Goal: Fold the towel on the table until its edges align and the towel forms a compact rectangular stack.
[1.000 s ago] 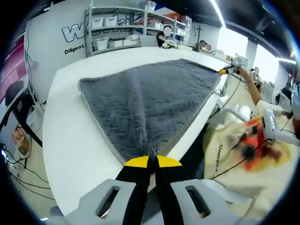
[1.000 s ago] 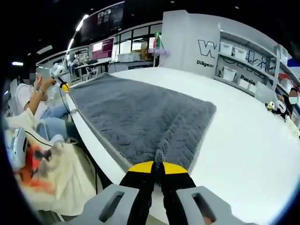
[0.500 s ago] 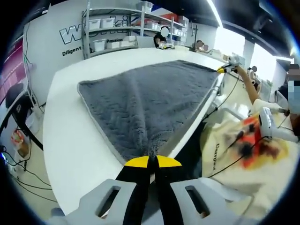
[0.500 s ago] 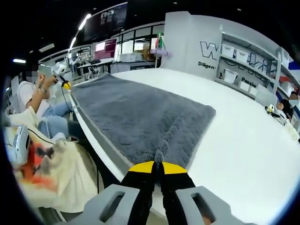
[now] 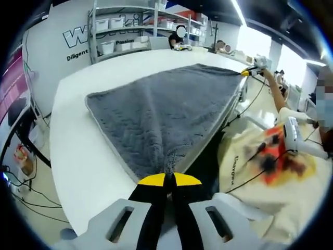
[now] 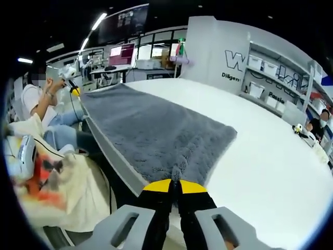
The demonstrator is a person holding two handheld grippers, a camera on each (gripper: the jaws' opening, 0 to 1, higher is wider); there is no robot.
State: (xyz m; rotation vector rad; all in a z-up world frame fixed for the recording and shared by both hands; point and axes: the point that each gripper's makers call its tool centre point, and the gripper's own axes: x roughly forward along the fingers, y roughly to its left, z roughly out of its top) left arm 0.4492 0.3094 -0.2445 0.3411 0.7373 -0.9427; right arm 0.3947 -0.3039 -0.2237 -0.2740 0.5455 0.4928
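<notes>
1. In my left gripper view, the left gripper (image 5: pixel 165 179) has its yellow-tipped jaws pressed together on a corner of the grey towel (image 5: pixel 166 109); the pinched cloth bunches up just above the tips at 6 o'clock.
2. From that pinch the towel fans out toward 12 o'clock, lying flat on the white table (image 5: pixel 78 151), with one long edge running along the table's rim toward 2 o'clock.
3. At the far end of that edge, near 1 o'clock, I see the right gripper (image 5: pixel 248 72) at the towel's other near-side corner, with a person's hand behind it.
4. In my right gripper view, the right gripper (image 6: pixel 174 183) is likewise clamped on a towel (image 6: pixel 151 130) corner, a small tuft of pile standing between the yellow tips at 6 o'clock.
5. Here the towel stretches away toward 11 o'clock across the table (image 6: pixel 270 161), and the left gripper (image 6: pixel 72 88) sits at the far corner near 10 o'clock.
6. Shelves with white bins (image 5: pixel 122 26) stand against the wall at 12 o'clock in the left gripper view.
7. A cream cloth with orange and black print (image 5: pixel 270 161) lies beside the table at 3 o'clock in that view.
</notes>
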